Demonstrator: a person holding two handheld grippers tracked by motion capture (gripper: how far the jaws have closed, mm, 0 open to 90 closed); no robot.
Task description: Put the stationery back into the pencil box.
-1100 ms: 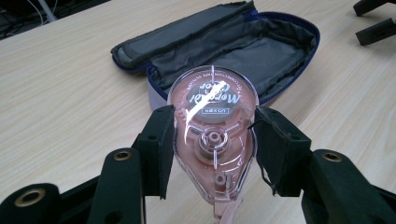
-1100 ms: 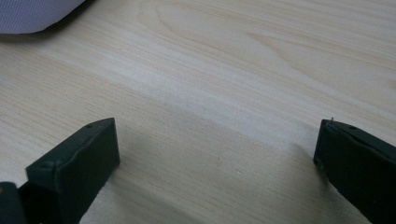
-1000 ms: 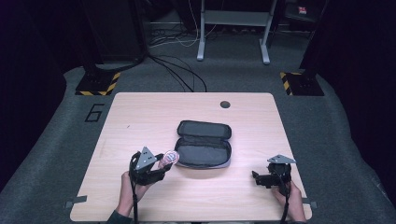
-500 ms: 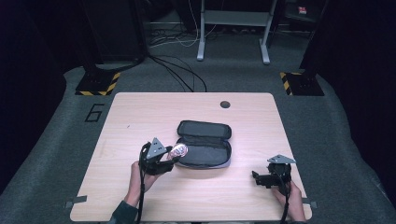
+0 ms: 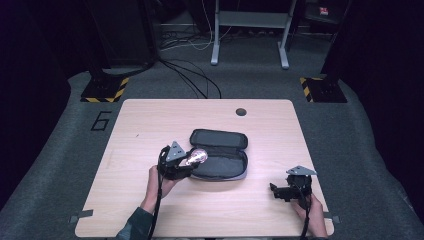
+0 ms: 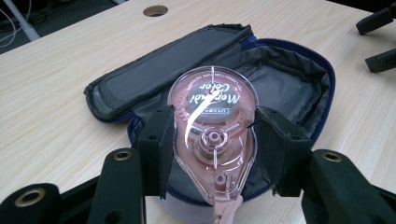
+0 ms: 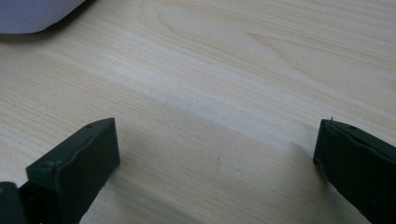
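Table (image 5: 150, 125) of pale wood carries everything; at its middle I have the dark pencil case (image 5: 220, 160) lying unzipped, lid flap folded back toward the far edge, grey lining showing in the left gripper view (image 6: 280, 79); my left gripper (image 5: 186, 162) sits at the case's near-left end, jaws clamped on the flat sides of a pink clear-shelled correction tape dispenser (image 6: 212, 140), which hangs just above the case's open end (image 5: 196, 158), tip pointing back at me; my right gripper (image 5: 280, 192) rests near the table's right front, well apart from the case, jaws spread with bare wood between them (image 7: 215, 140), holding nothing.

Step in hand, as I judge it: dropping the dispenser into the case; to do it well I'd carry it further over the lining, past the zip edge, lower it until it nearly lies flat, then let go; releasing here risks it catching the rim and tipping out; I could steady the case's far end with the right if it slides.
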